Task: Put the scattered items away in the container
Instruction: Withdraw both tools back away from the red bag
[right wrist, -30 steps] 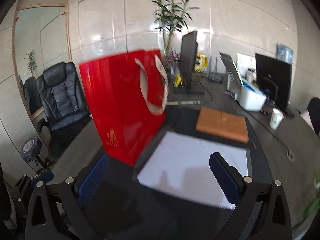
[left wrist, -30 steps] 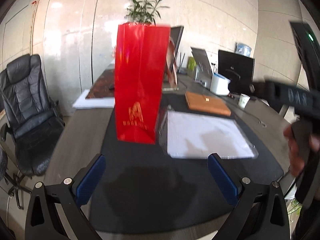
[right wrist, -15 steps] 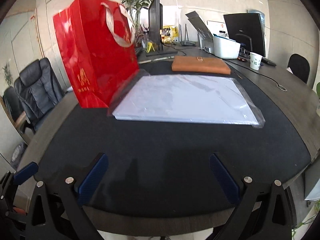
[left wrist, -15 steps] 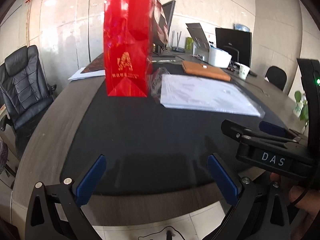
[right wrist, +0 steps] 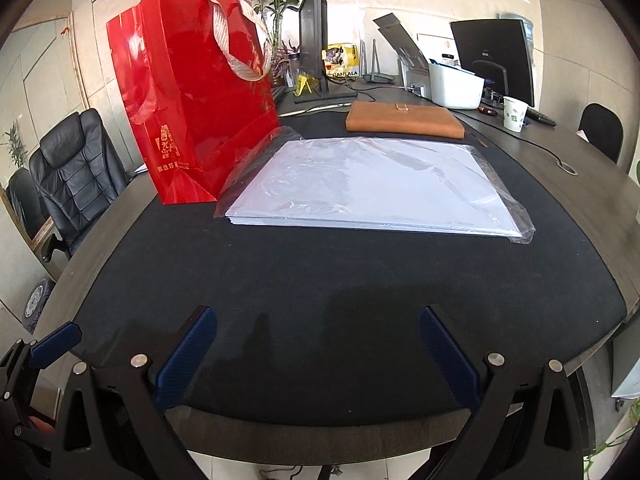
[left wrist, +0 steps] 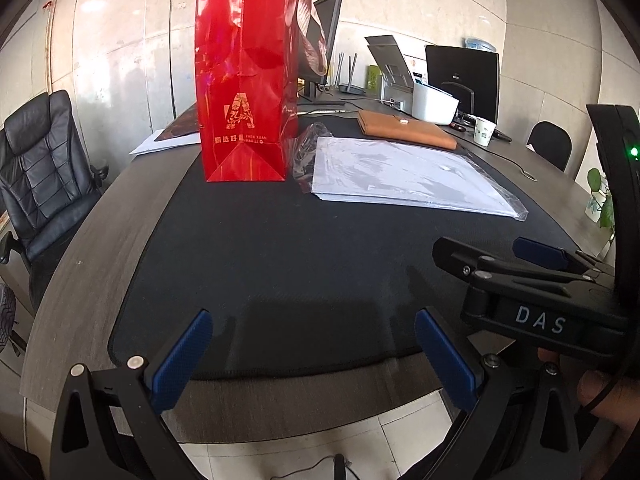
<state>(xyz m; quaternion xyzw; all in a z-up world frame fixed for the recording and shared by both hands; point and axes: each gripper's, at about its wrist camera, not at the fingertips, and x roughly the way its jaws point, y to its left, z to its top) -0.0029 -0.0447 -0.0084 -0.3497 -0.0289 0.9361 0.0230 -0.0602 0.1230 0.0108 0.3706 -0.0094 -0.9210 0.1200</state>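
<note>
A tall red paper bag (left wrist: 246,76) (right wrist: 192,108) with pale ribbon handles stands upright at the far left of the black desk mat (left wrist: 300,264) (right wrist: 340,272). Right beside it lies a flat stack of white sheets in a clear plastic sleeve (left wrist: 404,174) (right wrist: 376,184), and behind that a brown leather folder (left wrist: 406,132) (right wrist: 404,120). My left gripper (left wrist: 314,350) hovers open and empty over the mat's near edge. My right gripper (right wrist: 316,346) is likewise open and empty, low at the near edge; it shows side-on in the left wrist view, right gripper (left wrist: 516,264).
Black office chairs (left wrist: 38,176) (right wrist: 76,176) stand left of the desk. At the back are monitors (left wrist: 462,76) (right wrist: 494,56), a white printer (right wrist: 452,80), a paper cup (left wrist: 484,131) (right wrist: 514,114) and a potted plant (right wrist: 276,4). A person's hand (left wrist: 604,392) holds the right gripper.
Both grippers have pulled back and dropped toward the desk's near edge, so the bag, sleeve and folder now lie farther away. Both stayed open and empty.
</note>
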